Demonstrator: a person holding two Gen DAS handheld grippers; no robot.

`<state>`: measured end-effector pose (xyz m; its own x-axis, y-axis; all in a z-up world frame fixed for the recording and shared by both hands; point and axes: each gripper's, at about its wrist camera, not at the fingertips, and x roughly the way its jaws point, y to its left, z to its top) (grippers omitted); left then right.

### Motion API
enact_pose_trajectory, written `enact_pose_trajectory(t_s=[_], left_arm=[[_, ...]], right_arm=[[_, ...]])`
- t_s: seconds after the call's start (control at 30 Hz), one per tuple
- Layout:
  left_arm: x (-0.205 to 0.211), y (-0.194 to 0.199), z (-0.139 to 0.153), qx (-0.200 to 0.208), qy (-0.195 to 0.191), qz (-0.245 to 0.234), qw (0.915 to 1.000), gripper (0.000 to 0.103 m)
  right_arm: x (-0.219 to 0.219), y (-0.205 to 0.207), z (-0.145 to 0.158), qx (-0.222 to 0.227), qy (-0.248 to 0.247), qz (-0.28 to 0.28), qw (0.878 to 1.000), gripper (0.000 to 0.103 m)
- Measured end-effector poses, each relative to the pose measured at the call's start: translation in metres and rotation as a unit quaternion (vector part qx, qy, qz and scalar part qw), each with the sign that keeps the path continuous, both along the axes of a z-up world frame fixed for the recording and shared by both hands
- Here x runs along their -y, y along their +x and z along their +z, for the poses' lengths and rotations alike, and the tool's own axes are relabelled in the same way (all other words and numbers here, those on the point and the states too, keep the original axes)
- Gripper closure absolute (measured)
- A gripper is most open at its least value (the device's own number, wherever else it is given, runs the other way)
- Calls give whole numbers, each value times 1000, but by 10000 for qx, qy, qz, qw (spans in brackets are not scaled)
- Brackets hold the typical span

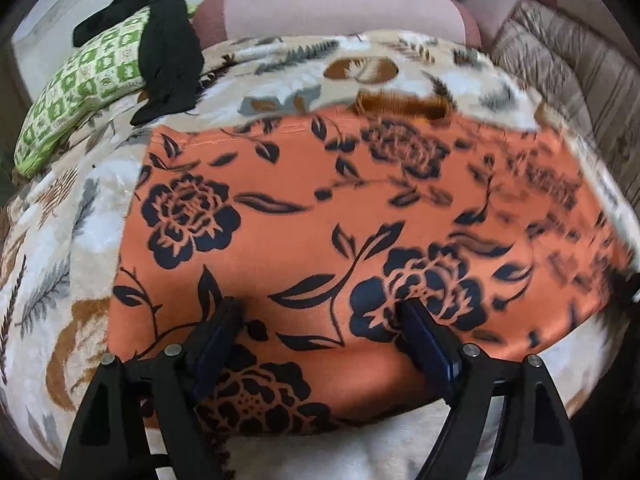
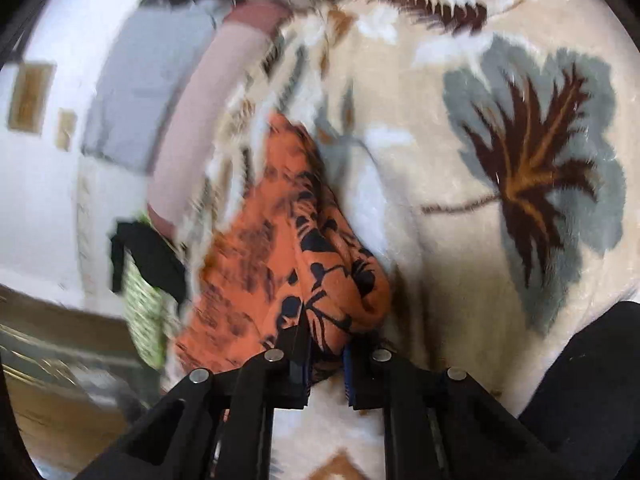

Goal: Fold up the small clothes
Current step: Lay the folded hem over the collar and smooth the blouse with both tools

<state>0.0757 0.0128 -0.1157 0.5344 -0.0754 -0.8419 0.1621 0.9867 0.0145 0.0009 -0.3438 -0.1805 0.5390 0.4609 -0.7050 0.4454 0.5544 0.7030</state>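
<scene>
An orange cloth with a black flower print lies spread flat on a plush leaf-patterned blanket. My left gripper hovers over the cloth's near part, open, its two fingers wide apart with only flat fabric beneath them. In the right wrist view the same orange cloth is bunched at one corner. My right gripper is shut on that bunched edge, and the fabric rises in folds from between its pads.
A green-and-white checked pillow with a black garment draped over it lies at the blanket's far left. A pink bolster runs along the back. A quilted brown cover lies at the right. A dark clothed part of a person shows at lower right.
</scene>
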Motion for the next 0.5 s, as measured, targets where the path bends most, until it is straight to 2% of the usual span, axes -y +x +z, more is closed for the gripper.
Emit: enact_pose_trajectory(t_s=[0.03, 0.07, 0.1, 0.13, 0.17, 0.23, 0.3, 0.37, 0.43, 0.5], left_arm=[[-1, -4, 9, 156, -114, -4, 9998, 20], [-1, -7, 19, 363, -193, -41, 9991, 20], [0, -9, 26, 547, -229, -82, 9982, 20], [2, -9, 30, 643, -231, -103, 9976, 20], [3, -6, 27, 631, -204, -116, 9977, 20], [5, 5, 13, 374, -104, -80, 9992, 20], [4, 16, -11, -54, -16, 74, 10000, 19], [2, 15, -17, 21, -102, 127, 9999, 19], [4, 16, -16, 45, -33, 66, 10000, 19], [2, 17, -16, 35, -82, 47, 9999, 18]], right_arm=[[5, -4, -4, 130, 267, -86, 9995, 83], [9, -8, 1, 210, 248, -60, 9995, 74], [12, -12, 14, 329, 4, 47, 9994, 67], [16, -15, 24, 450, -153, 62, 9988, 49], [21, -18, 33, 581, -271, 9, 9979, 37], [33, -12, 54, 838, -476, -35, 9953, 36], [41, 11, 63, 999, -453, 115, 9939, 36], [48, 48, 62, 1024, -279, 464, 9933, 35], [46, 84, 59, 981, -174, 885, 9911, 35], [40, 124, 55, 932, -355, 1201, 9877, 35]])
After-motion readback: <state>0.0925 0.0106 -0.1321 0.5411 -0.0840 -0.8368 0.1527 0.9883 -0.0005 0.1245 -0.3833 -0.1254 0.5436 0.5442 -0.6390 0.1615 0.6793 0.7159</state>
